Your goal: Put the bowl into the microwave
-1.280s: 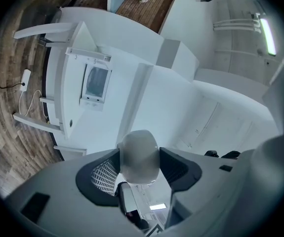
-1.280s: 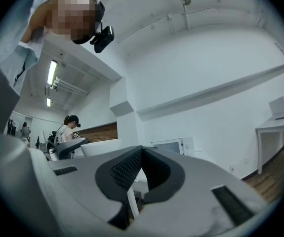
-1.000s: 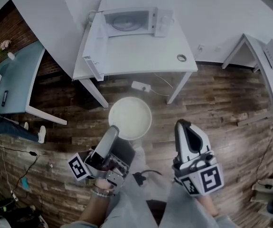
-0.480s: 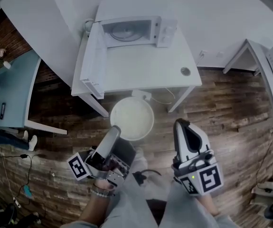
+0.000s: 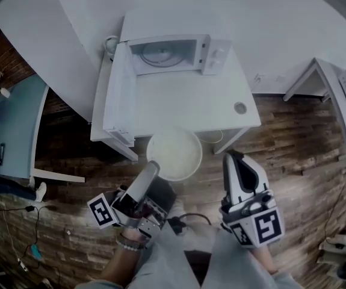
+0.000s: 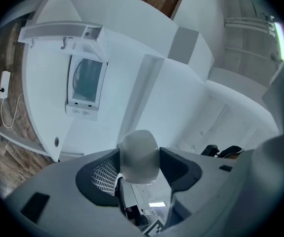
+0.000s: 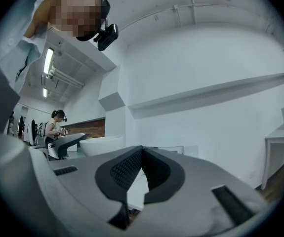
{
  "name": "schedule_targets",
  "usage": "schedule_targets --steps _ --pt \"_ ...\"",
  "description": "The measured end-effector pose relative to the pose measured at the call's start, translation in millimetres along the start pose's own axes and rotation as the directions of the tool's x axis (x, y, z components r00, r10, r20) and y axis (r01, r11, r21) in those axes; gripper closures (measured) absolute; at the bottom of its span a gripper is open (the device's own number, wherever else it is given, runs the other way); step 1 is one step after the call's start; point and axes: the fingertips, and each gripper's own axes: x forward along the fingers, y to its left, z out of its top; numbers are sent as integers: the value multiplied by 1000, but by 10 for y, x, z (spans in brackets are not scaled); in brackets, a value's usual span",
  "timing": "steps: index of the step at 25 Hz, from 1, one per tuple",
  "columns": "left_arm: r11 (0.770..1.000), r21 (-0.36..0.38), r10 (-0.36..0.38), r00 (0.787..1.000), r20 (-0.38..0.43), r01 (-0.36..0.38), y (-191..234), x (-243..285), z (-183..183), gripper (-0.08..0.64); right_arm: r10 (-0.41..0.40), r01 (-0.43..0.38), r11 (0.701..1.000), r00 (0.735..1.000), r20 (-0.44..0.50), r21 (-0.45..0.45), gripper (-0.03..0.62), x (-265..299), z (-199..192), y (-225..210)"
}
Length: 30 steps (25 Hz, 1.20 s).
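The left gripper (image 5: 153,166) pinches the rim of the white bowl (image 5: 174,151) so 1 hand can carry it; the bowl hangs by the table (image 5: 179,107) front edge; the microwave (image 5: 169,52) at the back edge stands open, ready; the right gripper (image 5: 235,159) is closed tight, holding nothing.

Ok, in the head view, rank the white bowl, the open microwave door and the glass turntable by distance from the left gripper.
1. White round bowl, gripped by the left gripper.
2. Open white microwave door, ahead-left.
3. Glass turntable inside the microwave, farthest back.
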Motion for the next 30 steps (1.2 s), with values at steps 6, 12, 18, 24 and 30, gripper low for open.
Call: schedule_targets --steps 6,12,18,24,30 --pt "1000 -12 2 1000 -5 -2 126 92 217 311 6 -6 1000 1000 -8 -13 588 264 -47 -3" --pt "999 -40 8 1000 -12 -9 209 135 321 311 -18 17 1000 1000 -18 -18 588 374 -96 -55" --pt "999 -41 6 1000 -20 -7 254 210 374 311 -40 39 999 998 -38 -22 588 411 -136 -150" --pt "999 -36 2 1000 -8 -2 313 321 443 311 -21 19 999 999 -43 -34 588 539 -169 -201" --pt "1000 -19 6 1000 27 -6 413 511 572 311 41 -43 998 998 -44 -47 588 857 -191 -331"
